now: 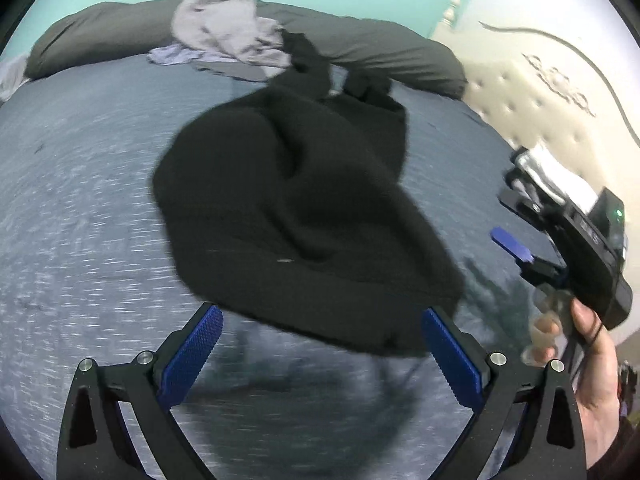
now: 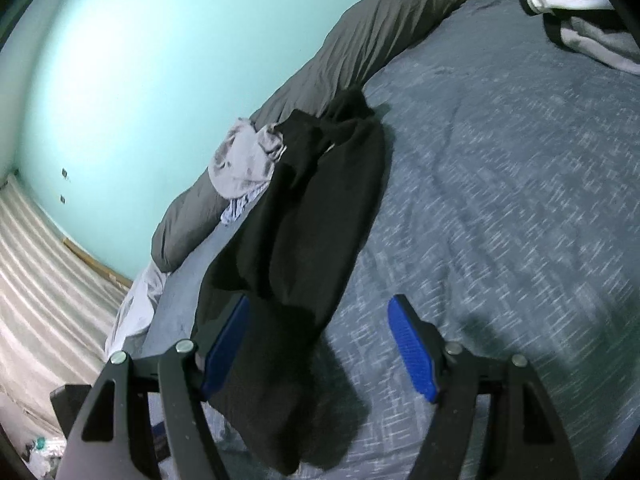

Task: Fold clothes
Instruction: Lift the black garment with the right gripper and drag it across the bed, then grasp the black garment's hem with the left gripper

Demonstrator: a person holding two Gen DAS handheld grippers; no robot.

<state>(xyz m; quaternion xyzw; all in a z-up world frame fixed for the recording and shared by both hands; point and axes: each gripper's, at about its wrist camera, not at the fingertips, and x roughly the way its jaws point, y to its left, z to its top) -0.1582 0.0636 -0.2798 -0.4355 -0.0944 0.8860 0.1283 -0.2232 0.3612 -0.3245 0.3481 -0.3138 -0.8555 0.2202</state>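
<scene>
- Black garment (image 1: 296, 208) sprawled rumpled across the grey-blue bedspread (image 1: 80, 200), filling centre frame in the left wrist view.
- Left gripper (image 1: 320, 344) released, blue pads spread wide at bottom of frame, near hem of the garment just past the tips, nothing pinched.
- Right gripper (image 2: 320, 344) also released, jaws well apart; black garment (image 2: 304, 216) running up between them, draped against the left pad, clear of the right one.
- Same right gripper (image 1: 516, 216) at right edge of the left wrist view, gripped by a hand (image 1: 592, 368).
- Grey clothes heap (image 1: 228, 28) upper centre, resting on the dark pillow (image 1: 100, 36).
- Teal wall (image 2: 140, 60) upper left.
</scene>
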